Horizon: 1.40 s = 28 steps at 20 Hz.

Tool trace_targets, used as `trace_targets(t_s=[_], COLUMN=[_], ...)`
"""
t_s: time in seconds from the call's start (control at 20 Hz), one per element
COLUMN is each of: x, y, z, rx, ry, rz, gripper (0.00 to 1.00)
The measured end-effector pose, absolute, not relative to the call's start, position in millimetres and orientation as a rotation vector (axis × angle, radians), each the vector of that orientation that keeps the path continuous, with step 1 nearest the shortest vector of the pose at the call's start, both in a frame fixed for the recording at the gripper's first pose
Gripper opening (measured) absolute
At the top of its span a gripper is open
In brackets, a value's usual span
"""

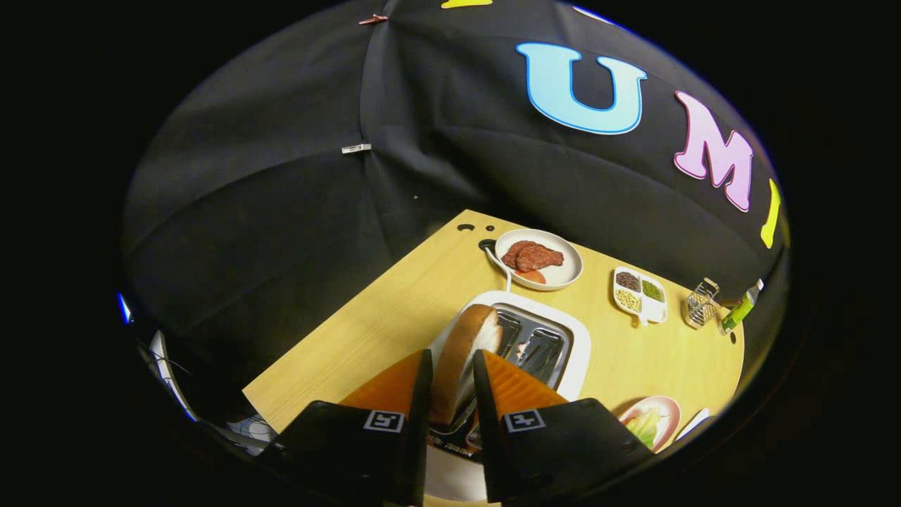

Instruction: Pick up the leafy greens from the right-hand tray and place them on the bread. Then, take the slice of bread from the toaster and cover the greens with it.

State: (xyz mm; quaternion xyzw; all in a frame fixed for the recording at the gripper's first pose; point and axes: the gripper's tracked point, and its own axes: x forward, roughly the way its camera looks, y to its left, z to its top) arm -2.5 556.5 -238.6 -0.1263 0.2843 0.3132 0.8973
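Note:
A slice of bread [466, 352] with a brown crust stands on edge between my two orange fingers [394, 384], held above the white toaster [574, 352]. My gripper [450, 377] is shut on the slice, both fingers pressing its sides. The toaster's dark slots [538, 345] lie just beyond the fingertips and look empty. To the right of the fingers, a pink plate [665, 412] carries pale green leafy greens [644, 426], partly hidden by the gripper body.
A white plate of reddish meat [536, 258] sits beyond the toaster. Further right stand a divided dish of grains [639, 290], a small wire rack [702, 303] and a green bottle [739, 310]. The wooden table's left edge [352, 310] drops off nearby.

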Motion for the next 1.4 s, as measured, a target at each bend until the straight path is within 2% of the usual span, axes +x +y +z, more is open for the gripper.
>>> trace_targets(t_s=[0.05,0.1,0.2,0.9,1.4], x=[-1.2,0.2,-1.6,0.3,41.9], y=[551.5,550.1,551.2,522.0,433.2], z=[-237.6,-236.9,-237.3,-156.6,-122.9], rx=[-0.264,-0.256,-0.238,-0.033,0.071], ry=[0.592,0.595,0.616,0.629,0.578], rz=[0.631,0.625,0.647,0.714,0.617], gripper=[0.36,0.24,0.18,0.17,0.17])
